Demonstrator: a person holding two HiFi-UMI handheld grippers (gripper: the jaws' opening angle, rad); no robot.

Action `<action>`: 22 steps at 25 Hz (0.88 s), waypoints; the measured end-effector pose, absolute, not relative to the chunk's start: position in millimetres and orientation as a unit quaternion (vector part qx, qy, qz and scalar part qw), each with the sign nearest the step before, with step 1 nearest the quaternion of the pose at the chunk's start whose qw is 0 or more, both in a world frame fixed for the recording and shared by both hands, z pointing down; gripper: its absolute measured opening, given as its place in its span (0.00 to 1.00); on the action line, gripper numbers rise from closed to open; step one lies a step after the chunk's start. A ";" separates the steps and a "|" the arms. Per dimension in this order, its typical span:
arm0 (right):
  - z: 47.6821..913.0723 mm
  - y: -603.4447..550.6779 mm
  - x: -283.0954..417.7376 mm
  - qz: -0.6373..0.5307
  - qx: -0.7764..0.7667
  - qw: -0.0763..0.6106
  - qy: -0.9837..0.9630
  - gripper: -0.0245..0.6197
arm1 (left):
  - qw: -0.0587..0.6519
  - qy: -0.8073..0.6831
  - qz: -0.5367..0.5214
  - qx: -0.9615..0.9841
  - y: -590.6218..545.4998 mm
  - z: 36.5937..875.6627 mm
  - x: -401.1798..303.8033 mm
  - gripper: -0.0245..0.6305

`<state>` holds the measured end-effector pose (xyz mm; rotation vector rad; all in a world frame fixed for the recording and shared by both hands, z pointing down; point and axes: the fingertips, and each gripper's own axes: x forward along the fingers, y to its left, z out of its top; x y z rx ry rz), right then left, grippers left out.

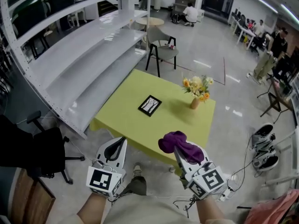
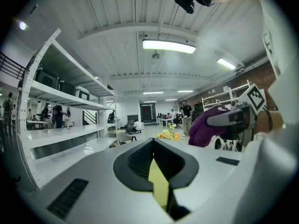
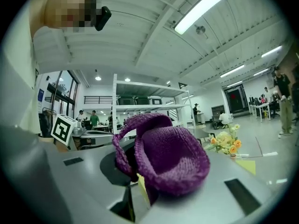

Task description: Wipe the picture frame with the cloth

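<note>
A vase of flowers (image 1: pixel 195 96) is standing far right on the green table (image 1: pixel 125 118); white shelving (image 1: pixel 88 59) is running along the left.

Bright, even light falls from ceiling tube lamps (image 2: pixel 168 45), glaring on the glossy floor (image 1: pixel 201 63) and white shelves (image 1: pixel 93 55). Both gripper views bend strongly and darken at their round edges.

Yellow-green table (image 1: pixel 124 118) w/ picture frame (image 1: pixel 150 105) flat, flower vase (image 1: pixel 195 102) nr it

Head view downward, all views share flowers (image 1: pixel 197 87)
</note>
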<state>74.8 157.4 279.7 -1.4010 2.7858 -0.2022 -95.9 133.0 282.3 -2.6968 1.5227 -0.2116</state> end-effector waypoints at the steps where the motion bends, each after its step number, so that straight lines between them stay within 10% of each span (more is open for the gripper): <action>1: 280.0 142.7 70.5 -0.068 -0.449 0.007 0.891 0.19 | 0.017 0.488 -0.068 -0.870 117.2 281.8 -99.3 0.05; 22: 321.8 -81.3 42.0 -0.121 -0.529 -0.051 0.839 0.19 | -0.022 0.419 -0.081 -0.904 -107.1 320.1 -129.5 0.05</action>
